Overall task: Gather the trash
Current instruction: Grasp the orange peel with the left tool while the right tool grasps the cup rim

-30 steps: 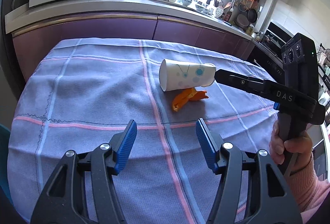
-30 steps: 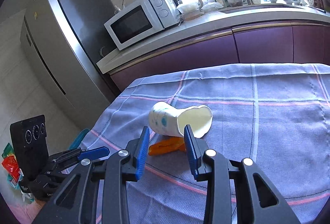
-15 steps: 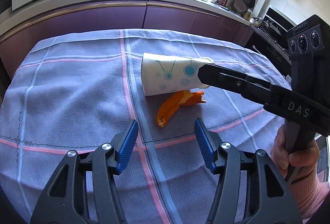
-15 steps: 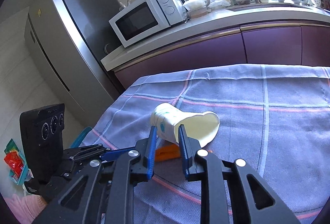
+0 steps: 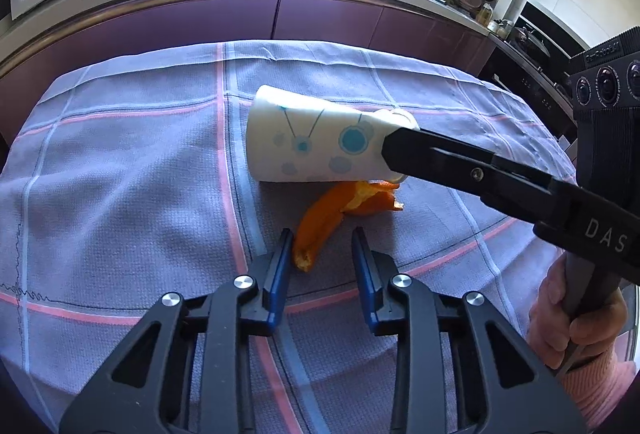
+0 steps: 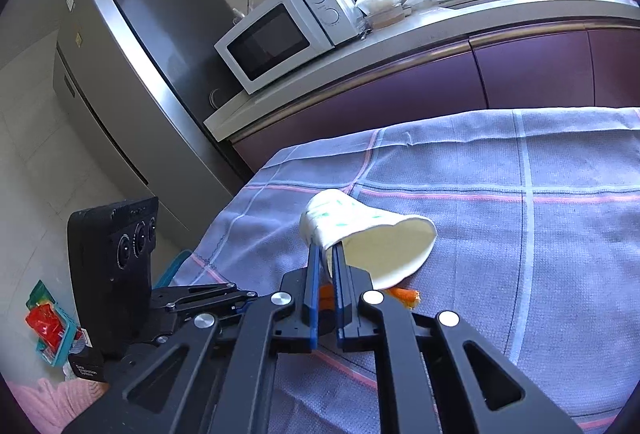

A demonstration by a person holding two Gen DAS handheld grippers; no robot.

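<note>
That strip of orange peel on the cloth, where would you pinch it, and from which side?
Probably at its near, free end. The orange peel is a curled strip whose far end is tucked under the lying paper cup. Come from the front, slanting down, with one finger each side of the strip, as the left gripper now stands. Its jaws have just been closing but do not yet pinch it.

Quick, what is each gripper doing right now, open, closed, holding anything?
Left gripper: open, jaws just closing in around the near end of the orange peel, not yet pinching it.
Right gripper: shut on the paper cup's rim.
</note>
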